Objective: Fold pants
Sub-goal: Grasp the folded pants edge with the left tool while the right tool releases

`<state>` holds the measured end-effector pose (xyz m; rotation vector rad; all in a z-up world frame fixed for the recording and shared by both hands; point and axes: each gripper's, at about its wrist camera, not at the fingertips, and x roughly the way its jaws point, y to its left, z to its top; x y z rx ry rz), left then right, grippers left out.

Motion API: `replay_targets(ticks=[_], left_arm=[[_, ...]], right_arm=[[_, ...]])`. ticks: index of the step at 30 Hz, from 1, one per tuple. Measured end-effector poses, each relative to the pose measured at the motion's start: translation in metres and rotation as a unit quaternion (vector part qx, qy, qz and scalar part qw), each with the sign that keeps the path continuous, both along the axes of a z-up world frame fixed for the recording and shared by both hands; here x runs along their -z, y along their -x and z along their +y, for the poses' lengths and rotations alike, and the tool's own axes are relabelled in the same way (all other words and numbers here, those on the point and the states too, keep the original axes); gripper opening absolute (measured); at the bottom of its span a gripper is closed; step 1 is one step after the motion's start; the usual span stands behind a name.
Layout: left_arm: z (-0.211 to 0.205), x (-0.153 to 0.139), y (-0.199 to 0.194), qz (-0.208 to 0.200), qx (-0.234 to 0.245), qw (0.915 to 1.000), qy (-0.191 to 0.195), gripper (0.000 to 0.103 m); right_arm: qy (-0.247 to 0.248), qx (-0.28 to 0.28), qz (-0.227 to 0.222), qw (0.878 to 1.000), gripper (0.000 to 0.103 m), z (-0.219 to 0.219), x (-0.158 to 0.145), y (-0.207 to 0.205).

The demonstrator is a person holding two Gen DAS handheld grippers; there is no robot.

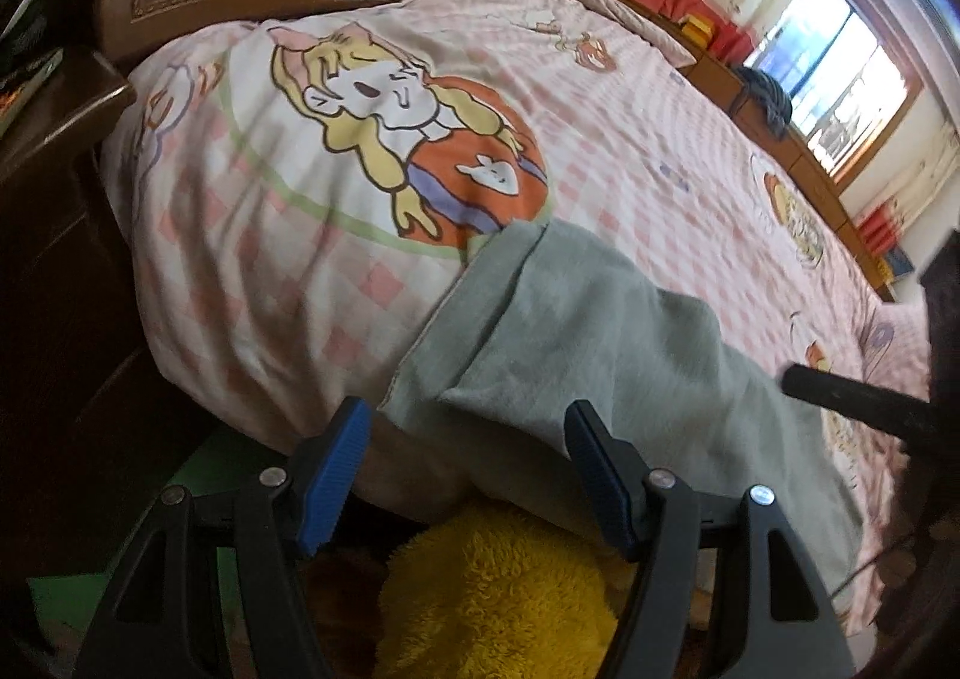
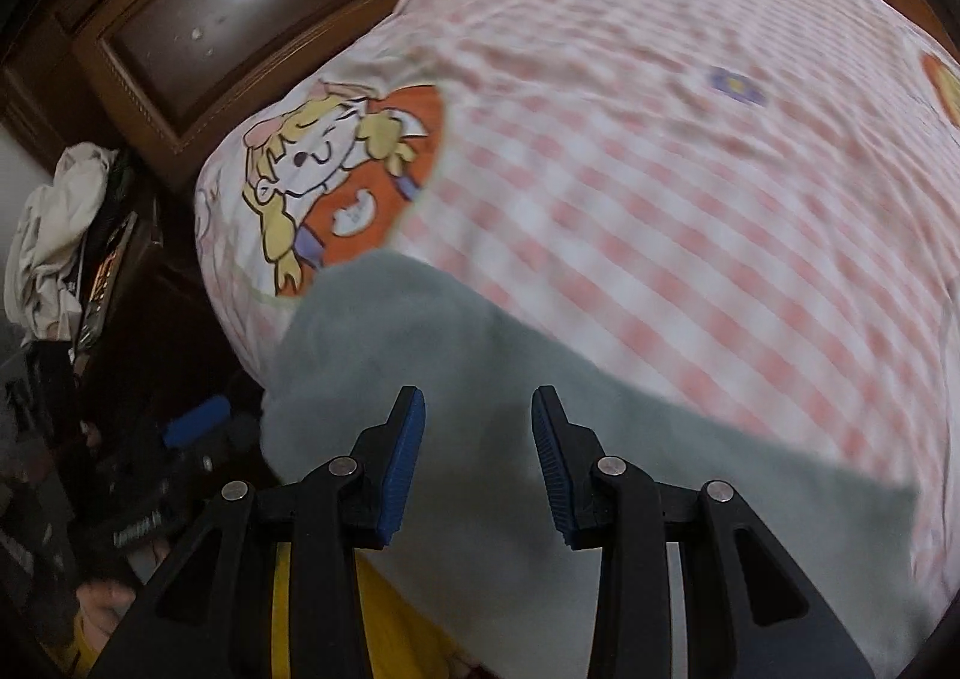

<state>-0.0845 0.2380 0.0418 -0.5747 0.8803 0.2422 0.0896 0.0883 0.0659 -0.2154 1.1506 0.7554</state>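
The left gripper point(image 1: 468, 427) points steeply down near the bed's near edge, its two blue-padded fingers point(image 1: 336, 469) standing wide apart with nothing pressed between them. Its black arms splay out toward the lower corners of the left wrist view. The right gripper point(image 2: 478, 421) also tilts steeply down, its jaws about half apart; the blue pads point(image 2: 402, 463) face each other across an open gap and clamp nothing. In the left wrist view a blurred black bar of the right gripper reaches in from the right side. In the right wrist view, part of the left gripper shows dark and blurred at the lower left, too unclear to read.
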Motion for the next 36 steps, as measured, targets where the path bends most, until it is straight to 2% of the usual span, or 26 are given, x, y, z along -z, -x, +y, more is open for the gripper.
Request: replay_targets(ticks=[4,6,14,16,18,21,27,31,36], left_arm=[[0.01,0.007,-0.003,0.003,-0.015,0.9996,0.024,0.069],[0.012,0.011,-0.006,0.001,-0.016,0.999,0.043,0.064],[0.012,0.022,-0.016,0.003,-0.012,0.9979,0.064,0.061],[0.013,0.028,-0.017,0.006,-0.016,0.9971,0.074,0.061],[0.015,0.034,-0.018,0.007,-0.018,0.9958,0.089,0.059],[0.013,0.039,-0.018,0.01,-0.014,0.9952,0.097,0.048],[0.013,0.039,-0.015,0.01,-0.014,0.9946,0.102,0.036],[0.01,0.035,-0.012,0.007,-0.014,0.9942,0.106,0.035],[0.003,0.032,-0.017,0.002,-0.005,0.9962,0.087,0.033]], right_arm=[[0.011,-0.034,-0.006,0.999,0.038,0.035,0.012,-0.011],[0.016,-0.047,-0.009,0.999,0.038,0.05,0.016,-0.016],[0.028,-0.079,-0.012,0.996,0.038,0.077,0.033,-0.026],[0.026,-0.087,-0.018,0.996,0.034,0.078,0.037,-0.024],[0.024,-0.087,-0.034,0.995,0.019,0.076,0.037,-0.021],[0.008,-0.08,-0.039,0.996,0.012,0.071,0.035,-0.021],[-0.018,-0.084,-0.052,0.995,0.007,0.065,0.022,-0.016],[-0.032,-0.086,-0.065,0.994,0.007,0.063,0.013,-0.01],[-0.049,-0.09,-0.076,0.992,0.007,0.059,0.003,-0.003]])
